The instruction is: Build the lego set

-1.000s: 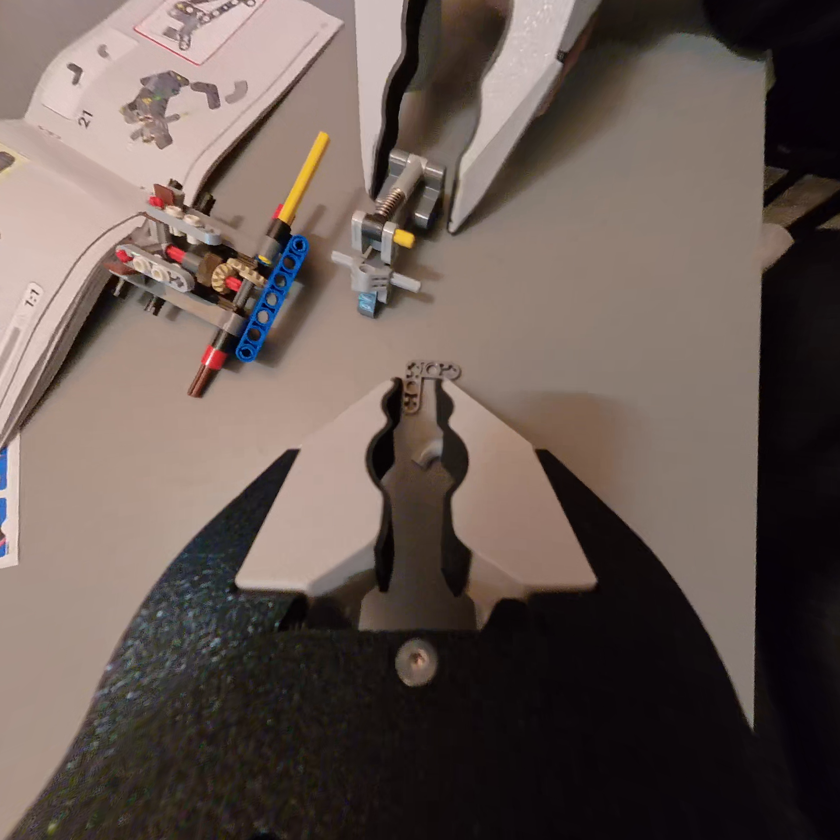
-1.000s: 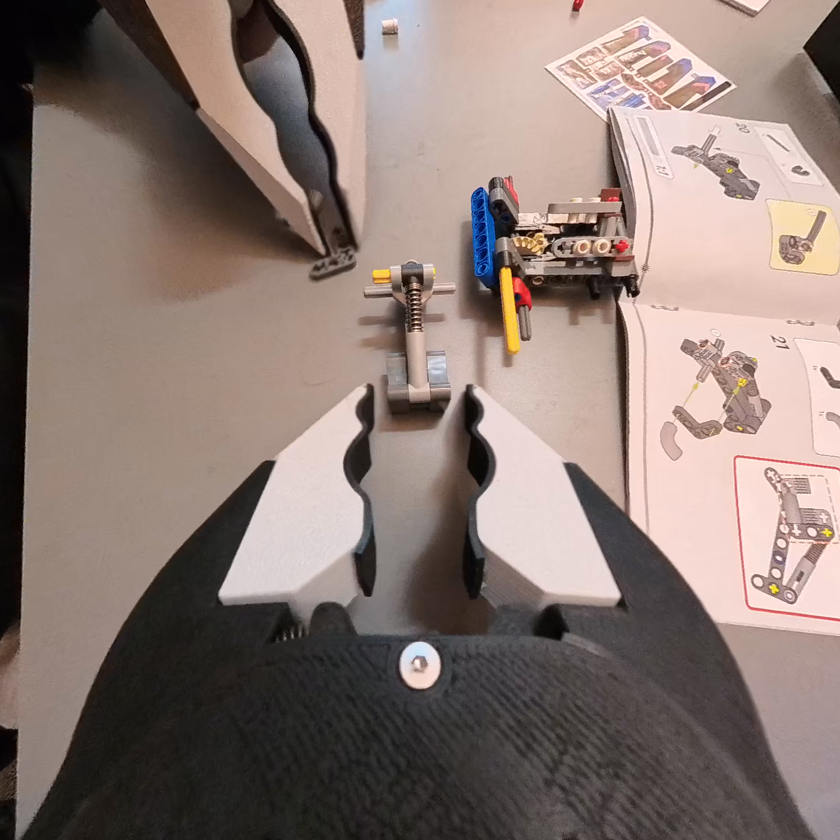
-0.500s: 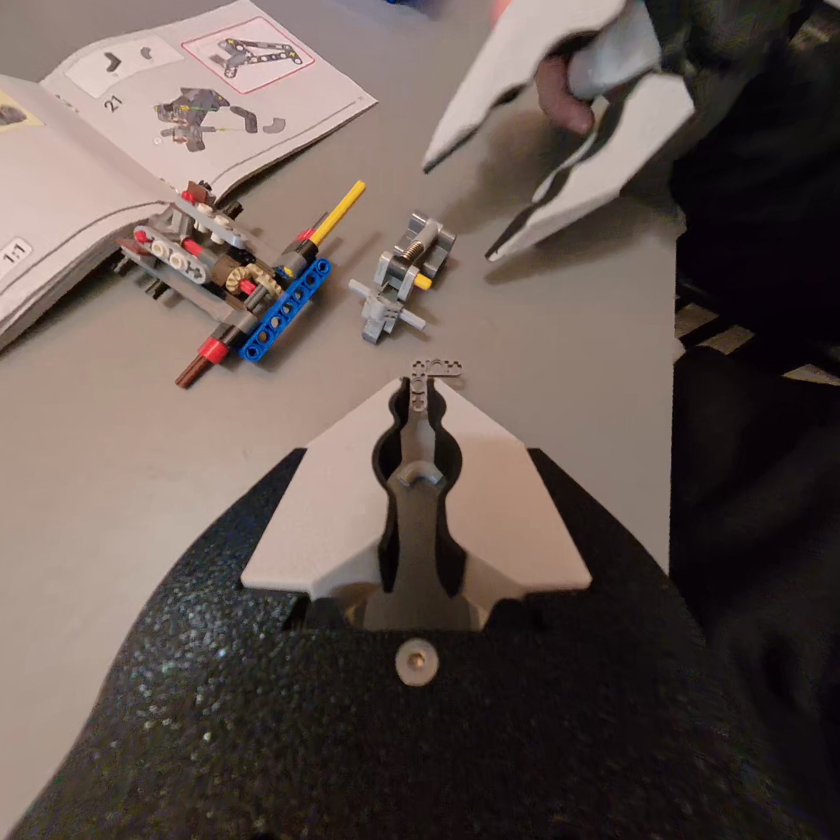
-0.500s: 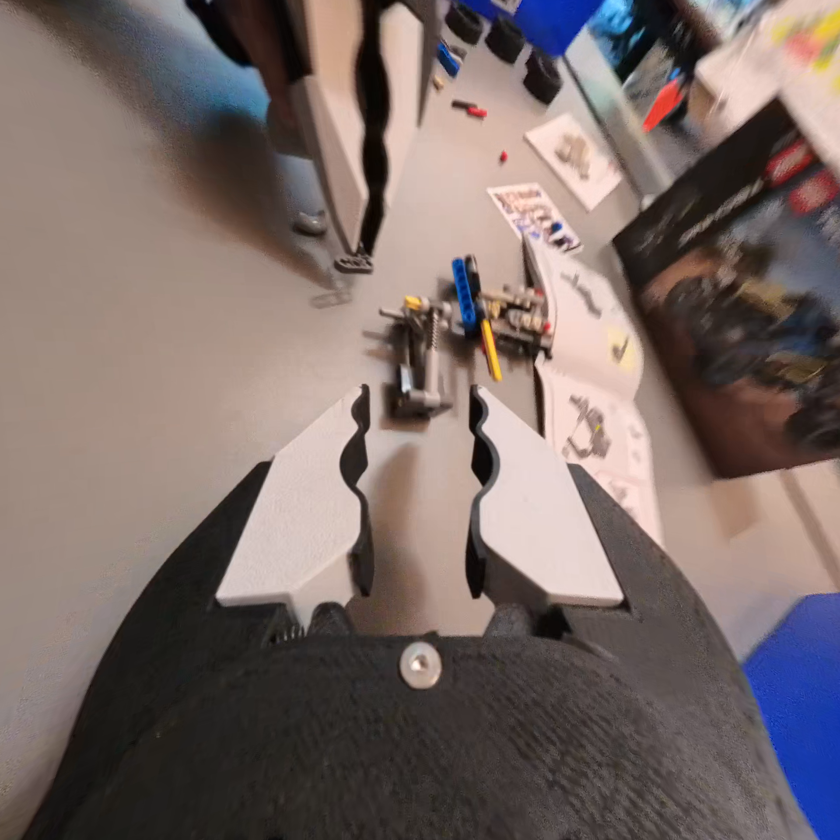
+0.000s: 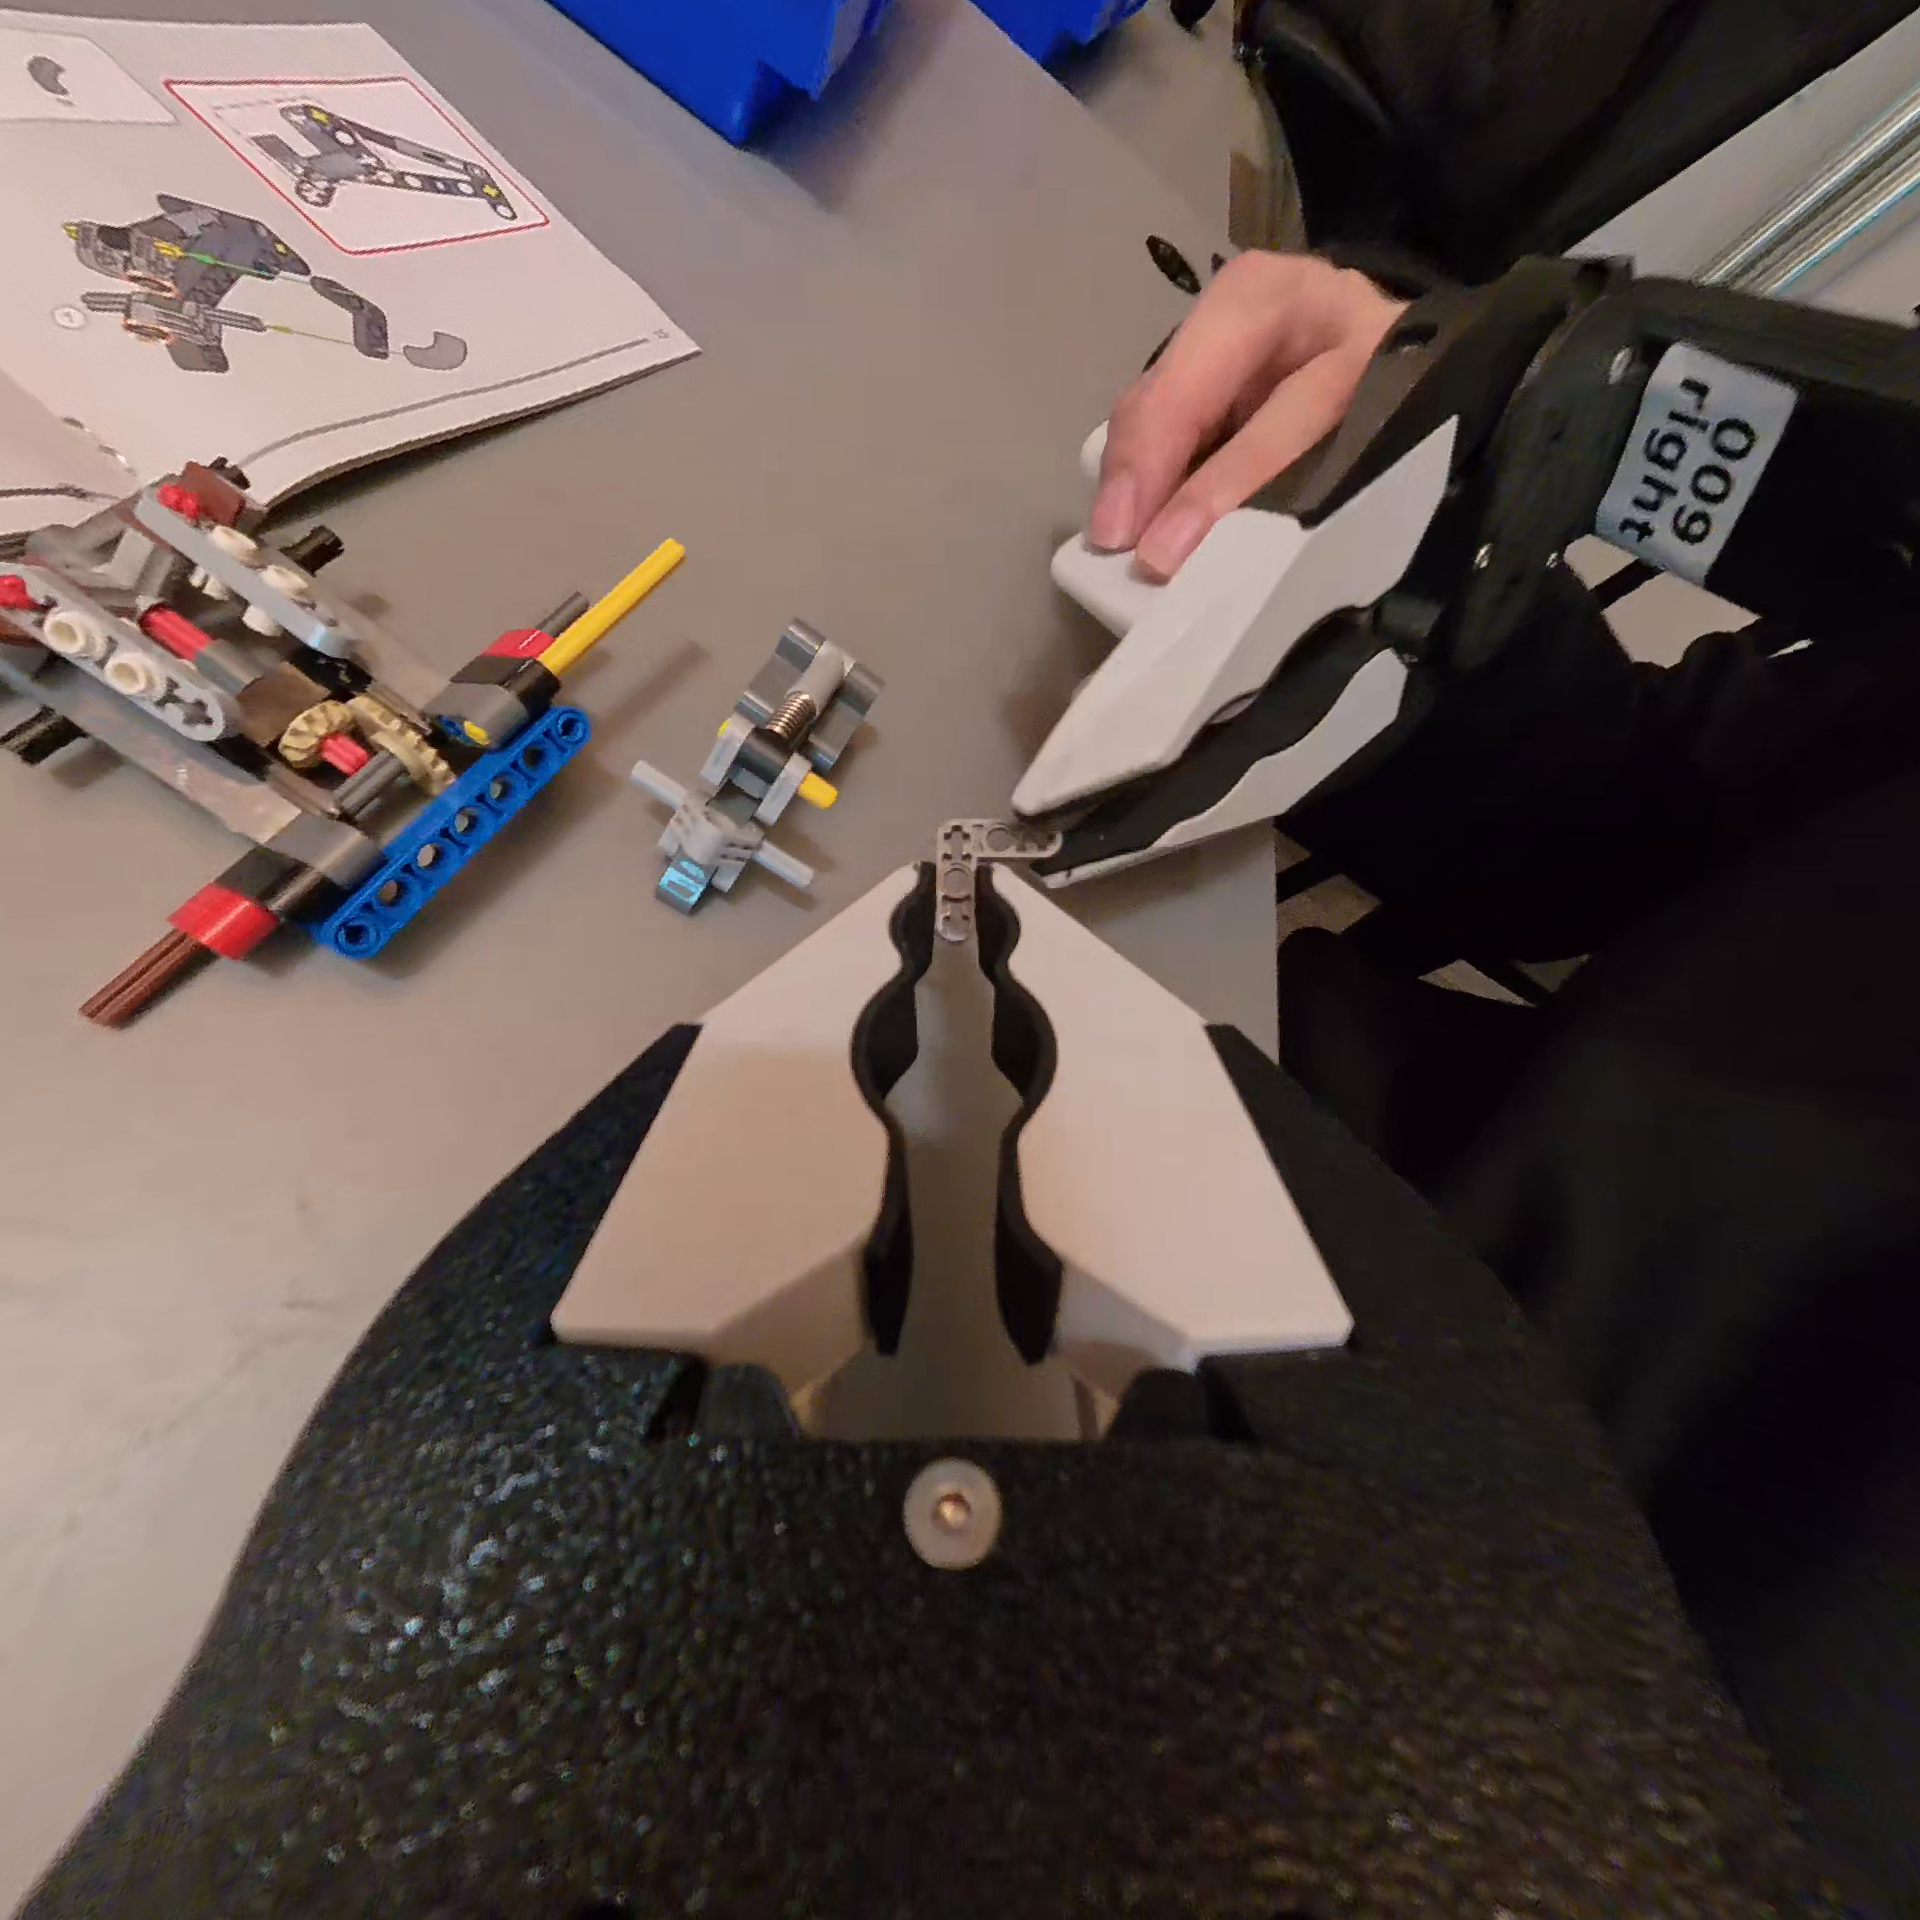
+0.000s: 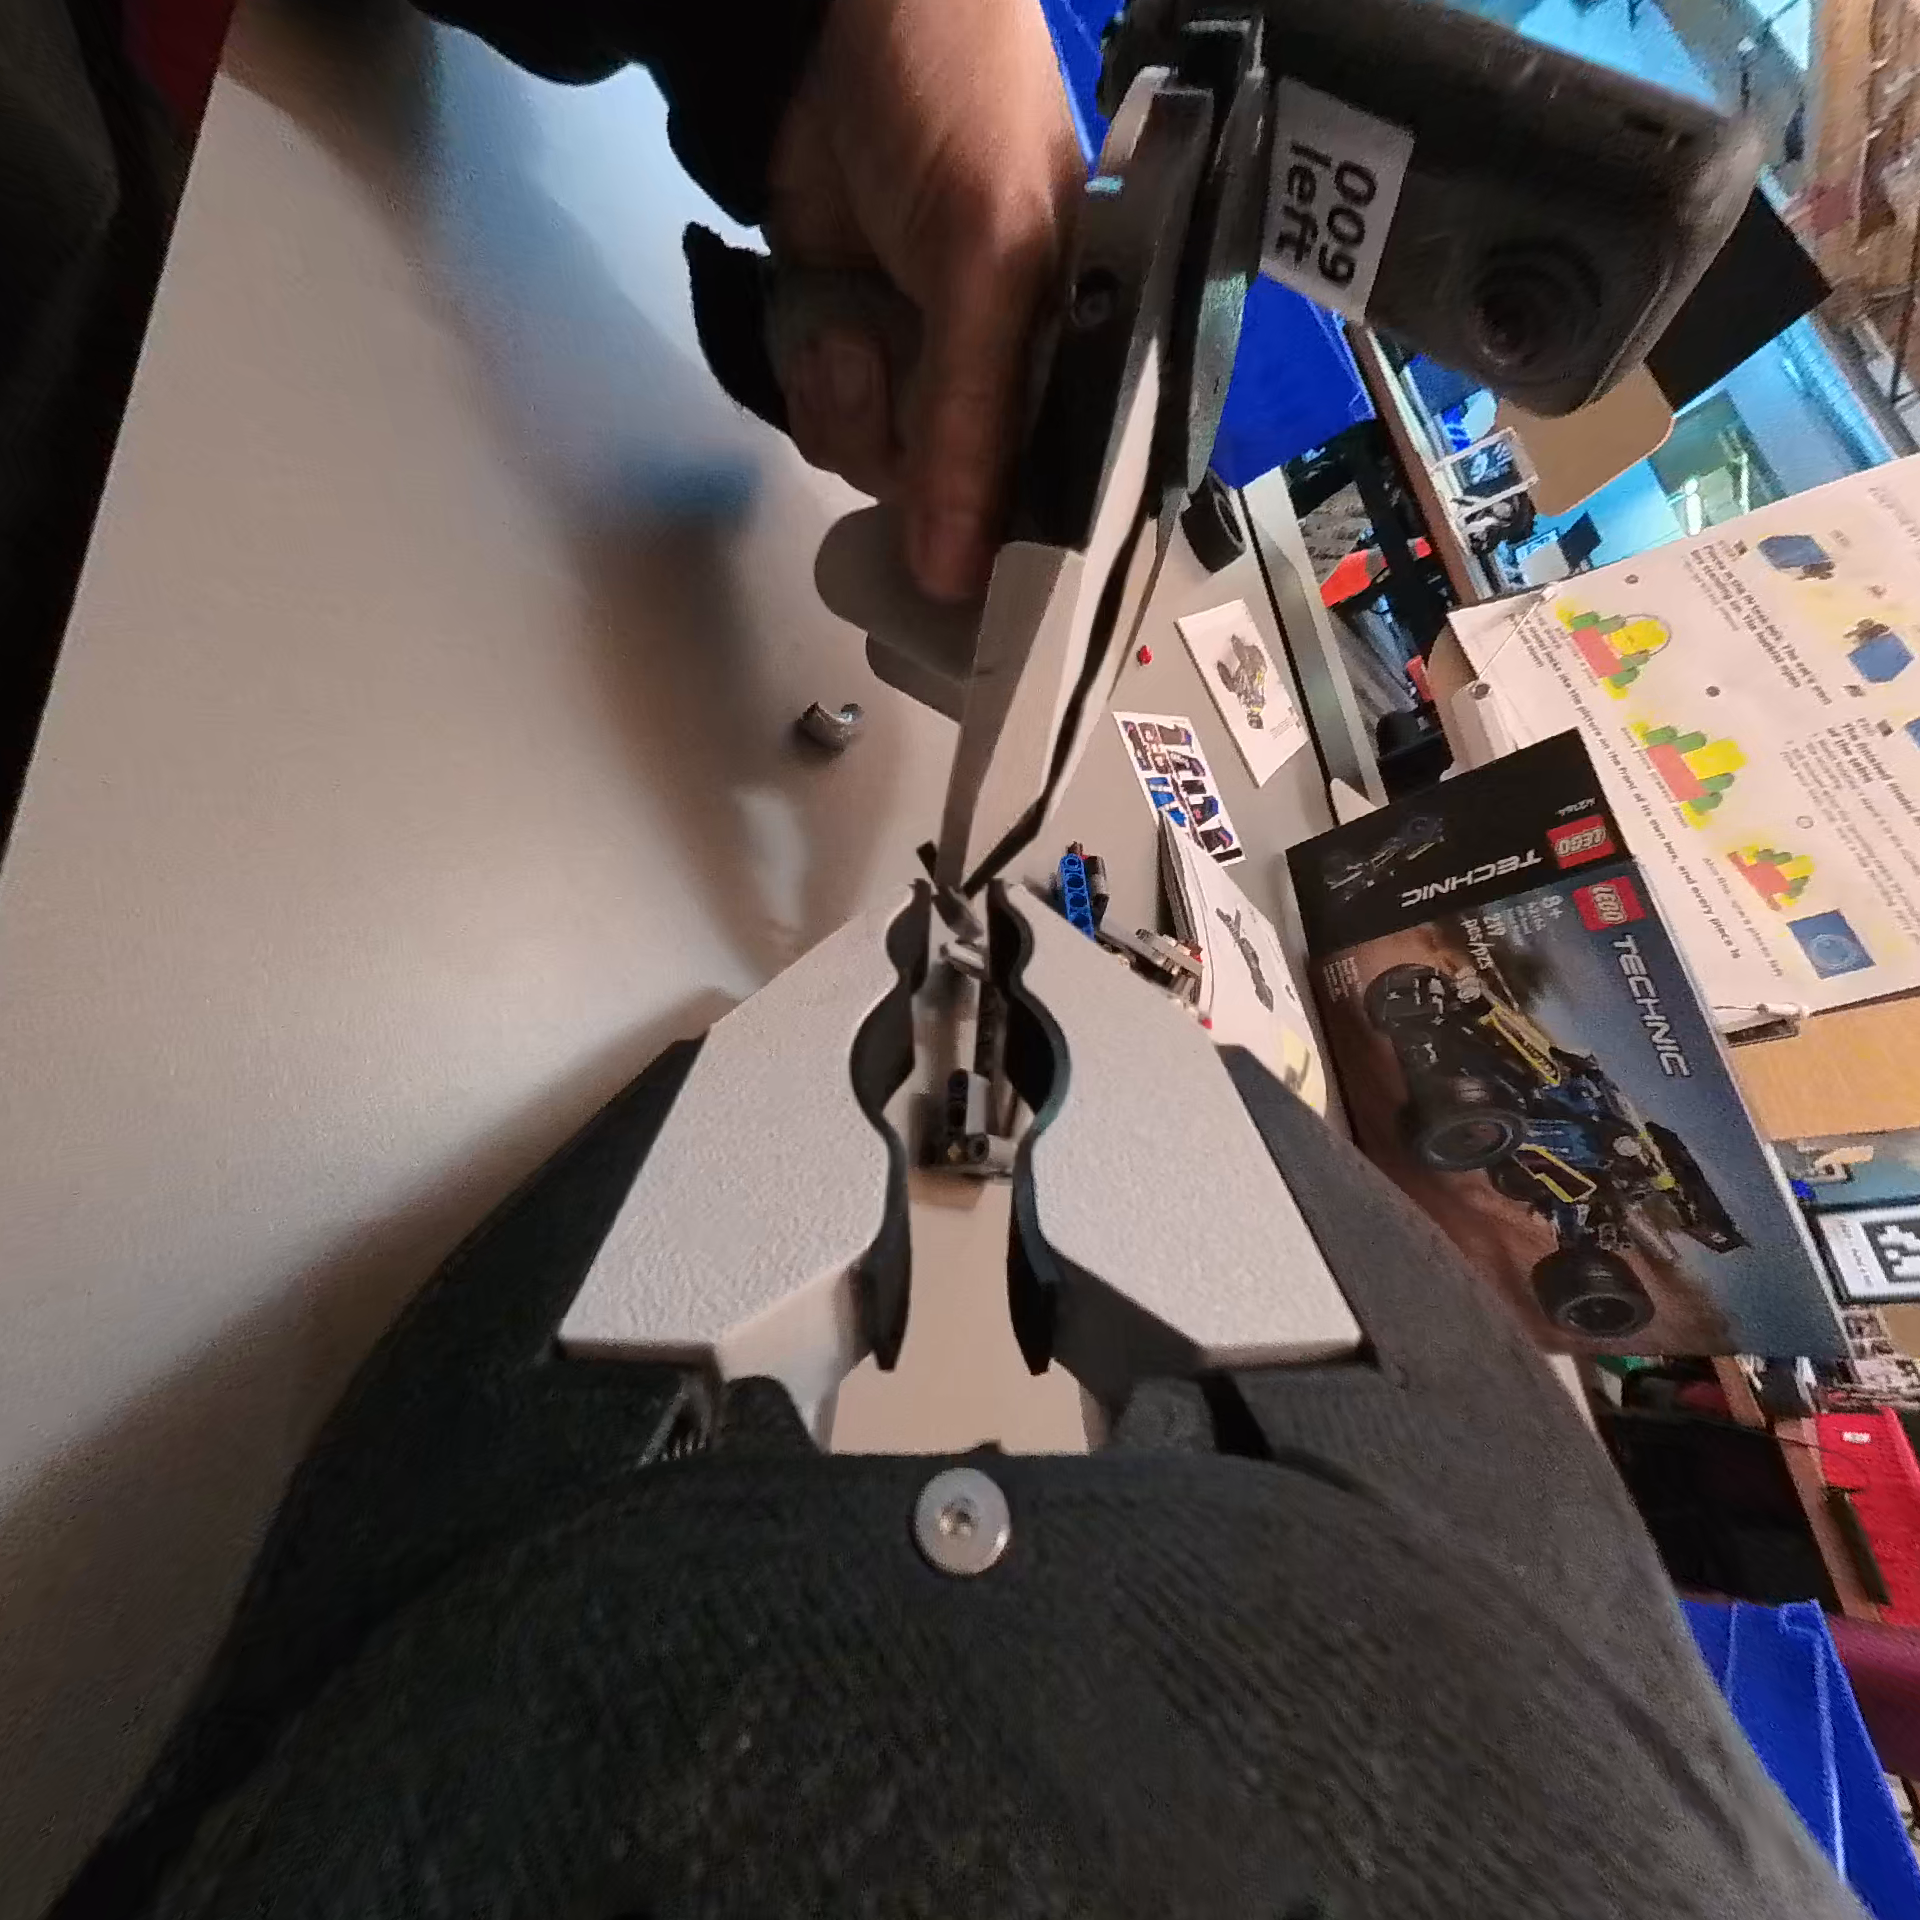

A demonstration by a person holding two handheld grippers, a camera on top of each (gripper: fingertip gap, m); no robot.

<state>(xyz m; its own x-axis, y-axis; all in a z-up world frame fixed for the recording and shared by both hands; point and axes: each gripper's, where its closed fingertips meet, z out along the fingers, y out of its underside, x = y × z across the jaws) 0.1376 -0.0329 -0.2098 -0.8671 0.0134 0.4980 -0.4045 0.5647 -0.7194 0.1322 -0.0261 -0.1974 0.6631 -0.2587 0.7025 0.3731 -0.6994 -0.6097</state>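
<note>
— What do I have on the grey table (image 5: 312, 1195)?

— Instruction booklet (image 5: 343, 270) at eleven o'clock, the half-built chassis (image 5: 301, 727) at nine, the spring assembly (image 5: 758, 769) near centre.

— And my grippers?

— My left gripper (image 5: 958, 894) is clamped on the grey L-shaped beam (image 5: 961, 862). My right gripper (image 5: 1049, 842), from two o'clock, has its tips closed on the beam's other arm.

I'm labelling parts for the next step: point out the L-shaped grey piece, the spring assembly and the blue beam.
L-shaped grey piece (image 5: 954, 871), left wrist view: its corner.
Spring assembly (image 5: 792, 715), left wrist view: the metal coil.
Blue beam (image 5: 457, 831), left wrist view: mid-length, holed face.
</note>
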